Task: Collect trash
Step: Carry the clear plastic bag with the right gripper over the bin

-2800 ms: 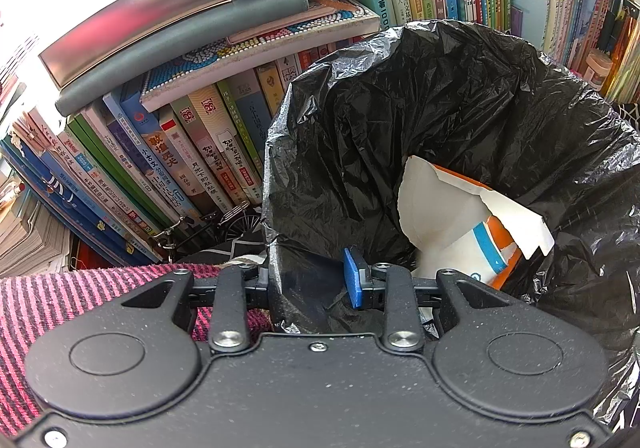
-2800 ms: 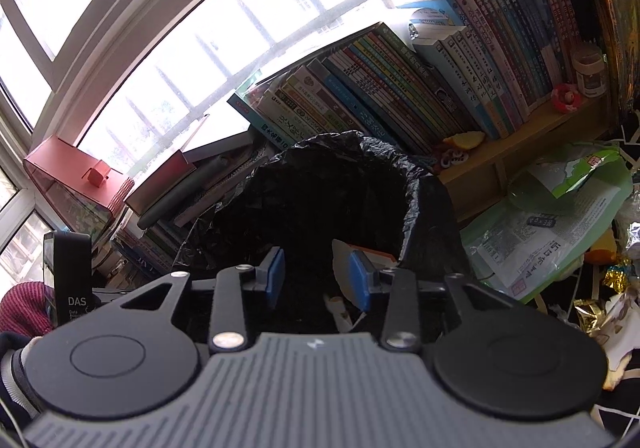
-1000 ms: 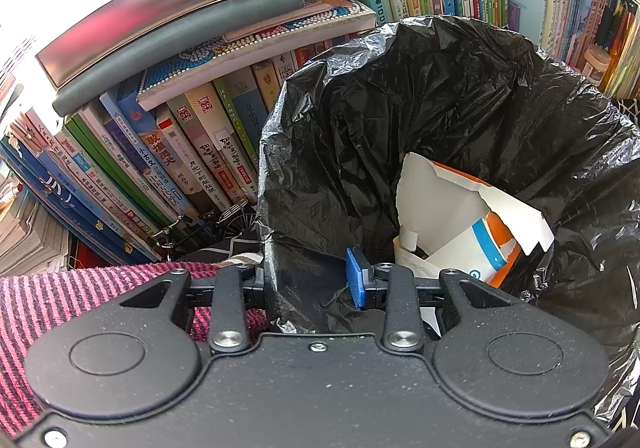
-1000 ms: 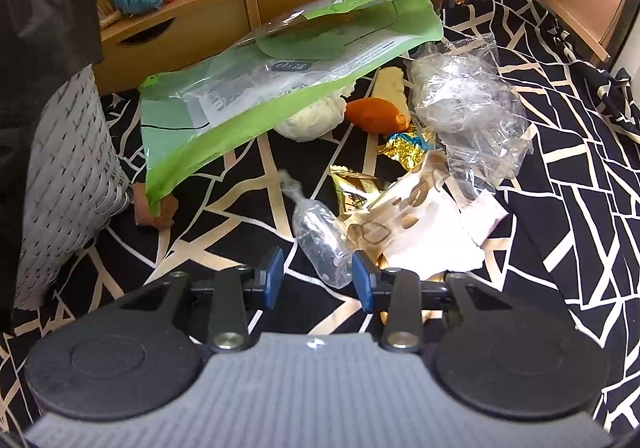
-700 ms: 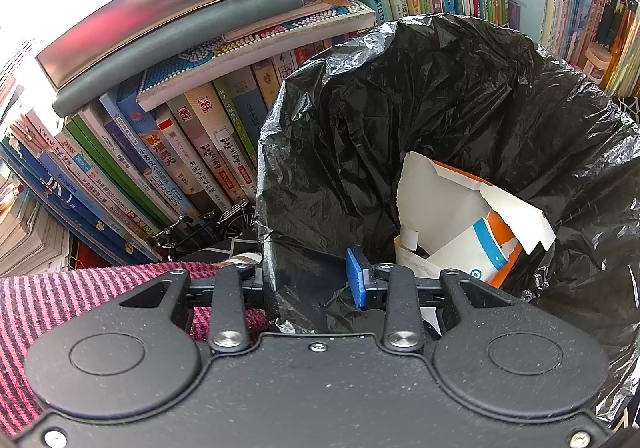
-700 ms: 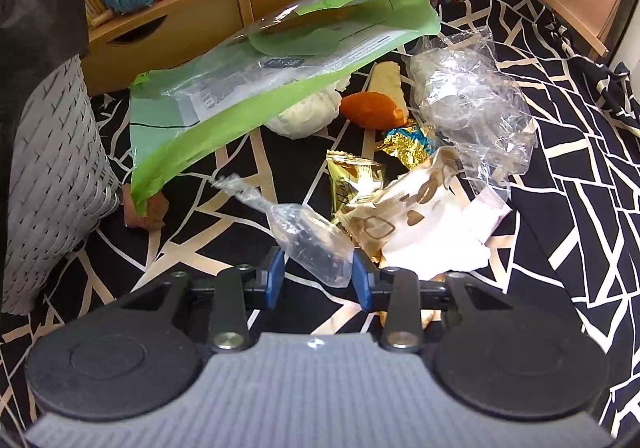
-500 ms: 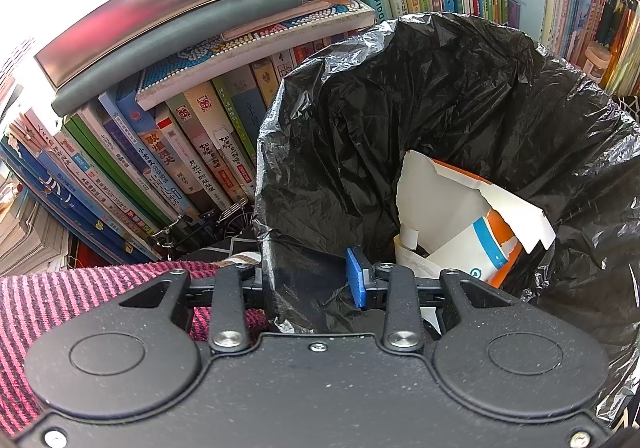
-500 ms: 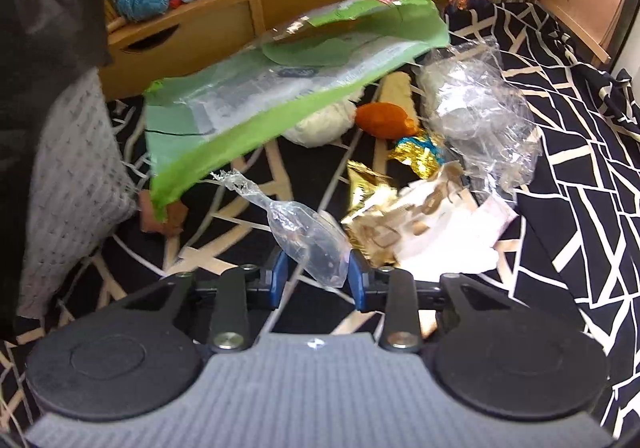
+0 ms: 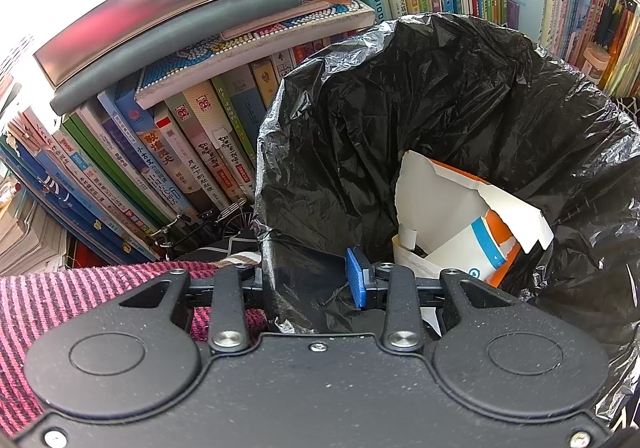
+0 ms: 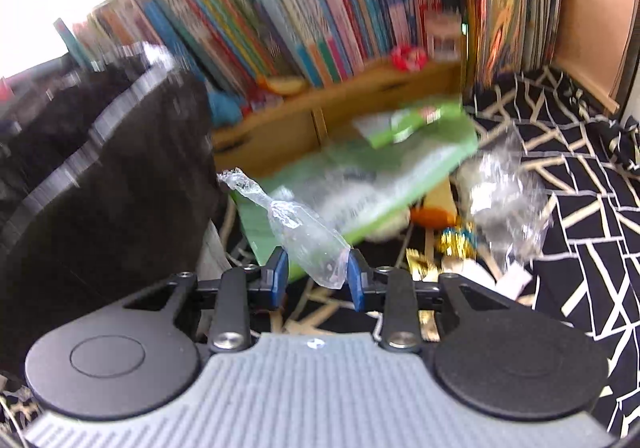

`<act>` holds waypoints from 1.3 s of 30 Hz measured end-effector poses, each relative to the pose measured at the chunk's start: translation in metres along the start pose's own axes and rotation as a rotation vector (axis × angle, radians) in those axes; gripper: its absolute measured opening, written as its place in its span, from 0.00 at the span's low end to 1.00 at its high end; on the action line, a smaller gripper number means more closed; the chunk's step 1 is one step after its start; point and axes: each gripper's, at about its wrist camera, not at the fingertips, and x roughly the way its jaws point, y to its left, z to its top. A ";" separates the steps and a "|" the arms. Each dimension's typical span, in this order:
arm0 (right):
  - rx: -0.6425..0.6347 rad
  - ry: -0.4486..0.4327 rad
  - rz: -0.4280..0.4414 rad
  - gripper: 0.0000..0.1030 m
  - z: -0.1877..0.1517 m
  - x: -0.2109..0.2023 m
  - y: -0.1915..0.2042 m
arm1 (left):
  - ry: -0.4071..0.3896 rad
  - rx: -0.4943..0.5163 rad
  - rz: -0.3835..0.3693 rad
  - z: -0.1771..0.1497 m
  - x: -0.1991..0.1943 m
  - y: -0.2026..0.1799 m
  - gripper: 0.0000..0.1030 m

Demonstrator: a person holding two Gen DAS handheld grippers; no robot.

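Note:
My left gripper [image 9: 310, 282] is shut on the near rim of the black bin bag [image 9: 460, 116] and holds it up; only its right blue pad [image 9: 356, 282] shows, the other is behind the plastic. Inside the bag lies a torn white and orange carton [image 9: 464, 224]. My right gripper [image 10: 318, 280] is shut on a crumpled clear plastic wrapper [image 10: 298, 226], lifted above the patterned cloth. The bag [image 10: 108, 184] fills the left of the right wrist view. On the cloth lie a green plastic bag [image 10: 384, 176], clear cellophane [image 10: 504, 192], gold foil wrappers [image 10: 456, 240] and an orange piece [image 10: 432, 214].
Rows of books [image 9: 180, 152] stand close behind the bag, with more flat books stacked on top. A low wooden shelf [image 10: 340, 108] with books lines the back. A pink striped sleeve [image 9: 80, 296] shows at lower left. The black and white cloth [image 10: 592, 208] stretches to the right.
My right gripper closed on the clear wrapper, lifted it off the cloth and tilted up toward the shelf and bag. The left gripper and the bag stayed put.

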 end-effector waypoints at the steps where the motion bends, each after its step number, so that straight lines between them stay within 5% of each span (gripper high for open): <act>1: 0.004 -0.012 0.001 0.35 0.004 -0.005 0.000 | 0.000 0.000 -0.001 0.000 0.000 0.000 0.31; 12: 0.053 -0.165 0.025 0.35 0.035 -0.061 0.002 | -0.005 -0.012 -0.009 0.001 -0.004 0.001 0.31; 19: 0.014 -0.260 0.209 0.36 0.057 -0.098 0.027 | -0.005 -0.015 -0.012 0.001 -0.004 0.001 0.31; 27: -0.104 -0.199 0.345 0.36 0.057 -0.082 0.083 | -0.005 -0.016 -0.012 0.001 -0.005 0.001 0.31; 39: -0.181 -0.106 0.381 0.37 0.040 -0.049 0.119 | -0.005 -0.014 -0.010 0.001 -0.005 0.000 0.31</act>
